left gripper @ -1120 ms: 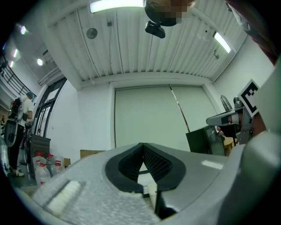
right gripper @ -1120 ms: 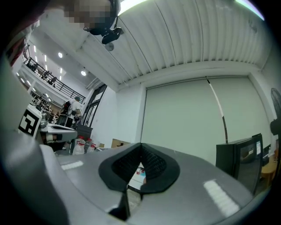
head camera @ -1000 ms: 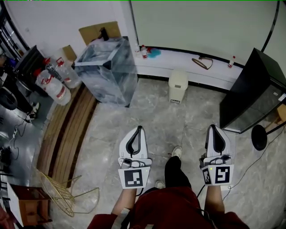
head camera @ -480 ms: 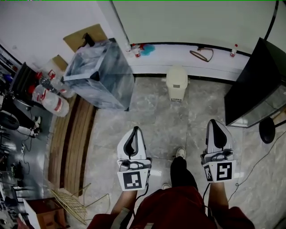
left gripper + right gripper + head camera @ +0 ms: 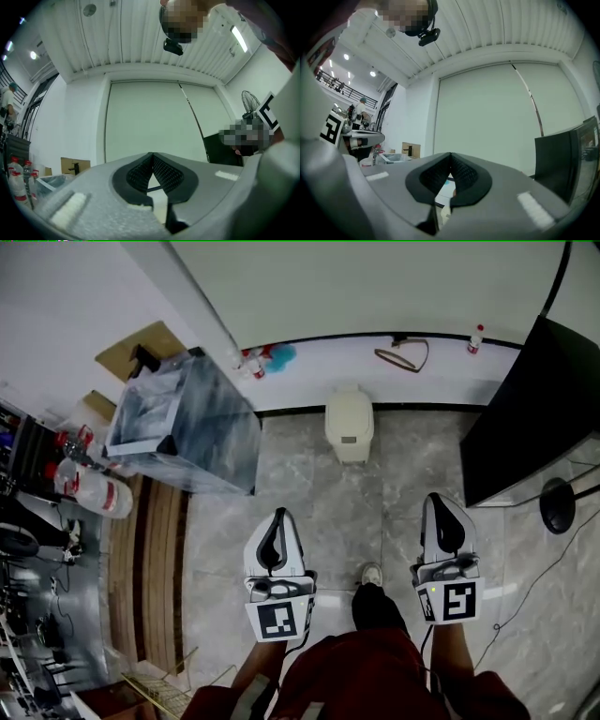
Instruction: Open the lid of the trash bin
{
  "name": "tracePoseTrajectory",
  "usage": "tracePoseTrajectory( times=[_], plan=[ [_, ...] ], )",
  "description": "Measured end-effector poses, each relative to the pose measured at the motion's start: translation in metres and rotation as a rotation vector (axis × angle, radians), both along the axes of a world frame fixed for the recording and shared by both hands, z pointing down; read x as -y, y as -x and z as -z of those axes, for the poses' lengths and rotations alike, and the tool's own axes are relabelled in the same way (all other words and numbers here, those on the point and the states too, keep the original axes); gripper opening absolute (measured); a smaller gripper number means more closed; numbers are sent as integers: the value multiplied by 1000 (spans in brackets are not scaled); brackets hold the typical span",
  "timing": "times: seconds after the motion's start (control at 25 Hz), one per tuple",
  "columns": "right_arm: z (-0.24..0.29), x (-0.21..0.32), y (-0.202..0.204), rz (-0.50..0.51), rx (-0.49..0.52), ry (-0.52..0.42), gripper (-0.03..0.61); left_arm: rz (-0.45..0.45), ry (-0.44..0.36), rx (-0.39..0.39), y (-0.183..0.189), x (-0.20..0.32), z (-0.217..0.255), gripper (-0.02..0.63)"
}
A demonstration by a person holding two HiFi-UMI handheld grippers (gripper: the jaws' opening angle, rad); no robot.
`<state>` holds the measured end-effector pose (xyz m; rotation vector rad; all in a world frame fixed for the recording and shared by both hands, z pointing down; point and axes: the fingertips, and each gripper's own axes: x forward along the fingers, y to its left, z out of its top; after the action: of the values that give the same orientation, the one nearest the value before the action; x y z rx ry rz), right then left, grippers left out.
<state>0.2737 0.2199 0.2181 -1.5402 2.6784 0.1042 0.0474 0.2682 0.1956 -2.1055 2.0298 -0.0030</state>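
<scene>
Head view: trash bin [image 5: 349, 424] nearer than before, lid down, still out of reach; left gripper [image 5: 278, 516], right gripper [image 5: 437, 500] closed, empty.

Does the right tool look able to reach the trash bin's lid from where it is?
Probably not yet: the shut right tool hangs well short of the trash bin, its lid down. Only bare floor lies between, so the way looks free.

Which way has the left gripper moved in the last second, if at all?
Yes: the left gripper has advanced toward the trash bin, leaving the wire rack behind it.
</scene>
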Motion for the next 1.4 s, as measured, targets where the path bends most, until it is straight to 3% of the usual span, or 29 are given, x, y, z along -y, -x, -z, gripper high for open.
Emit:
tracePoseTrajectory(
  times=[0.28,0.64,0.96,1.4],
  plan=[
    [-2,71,-15,-33,-4,9,-2,-33,-8,-4,-12,80,3,6],
    [2,123,-24,-55,9,12,-2,-42,-3,-3,-17,136,4,5],
    [0,146,10,-65,-24,7,0,-74,-7,-12,11,168,-5,5],
    [4,199,95,-129,-60,-17,0,-140,33,-34,99,229,-28,5]
  ],
)
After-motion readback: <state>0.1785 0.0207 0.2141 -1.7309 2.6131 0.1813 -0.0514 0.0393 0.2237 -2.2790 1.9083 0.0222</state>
